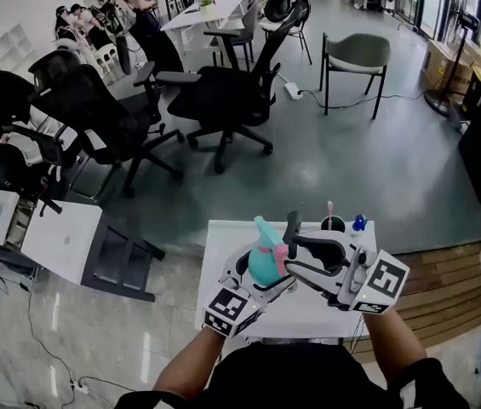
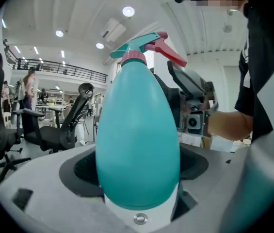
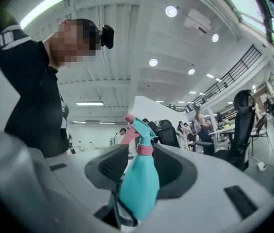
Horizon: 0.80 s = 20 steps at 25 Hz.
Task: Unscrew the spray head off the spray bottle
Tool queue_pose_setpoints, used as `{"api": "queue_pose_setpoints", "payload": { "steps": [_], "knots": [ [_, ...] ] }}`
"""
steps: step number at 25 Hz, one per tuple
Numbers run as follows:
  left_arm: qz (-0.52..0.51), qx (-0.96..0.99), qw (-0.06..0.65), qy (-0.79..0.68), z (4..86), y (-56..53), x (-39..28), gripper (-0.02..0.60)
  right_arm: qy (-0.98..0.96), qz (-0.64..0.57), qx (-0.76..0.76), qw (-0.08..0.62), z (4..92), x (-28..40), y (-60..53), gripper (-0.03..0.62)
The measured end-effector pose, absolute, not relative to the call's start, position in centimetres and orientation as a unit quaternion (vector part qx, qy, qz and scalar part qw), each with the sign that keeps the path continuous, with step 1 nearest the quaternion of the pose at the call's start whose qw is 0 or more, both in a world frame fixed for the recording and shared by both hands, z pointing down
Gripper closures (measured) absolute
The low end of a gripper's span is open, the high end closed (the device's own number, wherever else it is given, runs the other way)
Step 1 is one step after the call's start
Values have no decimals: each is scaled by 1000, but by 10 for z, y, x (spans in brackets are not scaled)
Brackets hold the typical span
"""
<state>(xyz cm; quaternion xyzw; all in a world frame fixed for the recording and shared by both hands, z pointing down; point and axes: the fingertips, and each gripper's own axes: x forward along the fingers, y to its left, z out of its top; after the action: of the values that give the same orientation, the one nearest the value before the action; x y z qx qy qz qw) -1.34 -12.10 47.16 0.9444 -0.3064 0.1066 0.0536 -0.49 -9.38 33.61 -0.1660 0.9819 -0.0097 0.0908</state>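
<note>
Above the white table [image 1: 223, 247], left gripper [image 1: 255, 284] pinching the teal plastic spray bottle [image 2: 137, 144], our spread right gripper [image 3: 141, 169] may slip off its pink collar [image 3: 144, 150]

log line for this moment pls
left gripper: shut on spray bottle | right gripper: open around pink collar | spray head: on

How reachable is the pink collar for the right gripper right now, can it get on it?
Likely yes. The left gripper clamps the spray bottle by its body, so the pink collar stands exposed above. The right gripper stands open, its jaws flanking the neck, nothing else between them.
</note>
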Motion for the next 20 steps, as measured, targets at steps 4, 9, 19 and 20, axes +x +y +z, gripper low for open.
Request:
{"api": "queue_pose_setpoints", "payload": {
  "steps": [4, 9, 19, 20],
  "knots": [
    [115, 930, 64, -343, 480, -128, -19, 138, 973, -3, -218, 71, 345, -11, -100, 441],
    [128, 922, 56, -360, 486, -129, -16, 138, 961, -28, -263, 83, 346, -15, -106, 441],
    [155, 916, 32, -368, 493, -124, -6, 138, 936, -22, -349, 40, 359, -26, -111, 440],
    [154, 918, 33, -365, 493, -123, -6, 138, 937, -22, -345, 41, 359, -26, -109, 443]
  ]
}}
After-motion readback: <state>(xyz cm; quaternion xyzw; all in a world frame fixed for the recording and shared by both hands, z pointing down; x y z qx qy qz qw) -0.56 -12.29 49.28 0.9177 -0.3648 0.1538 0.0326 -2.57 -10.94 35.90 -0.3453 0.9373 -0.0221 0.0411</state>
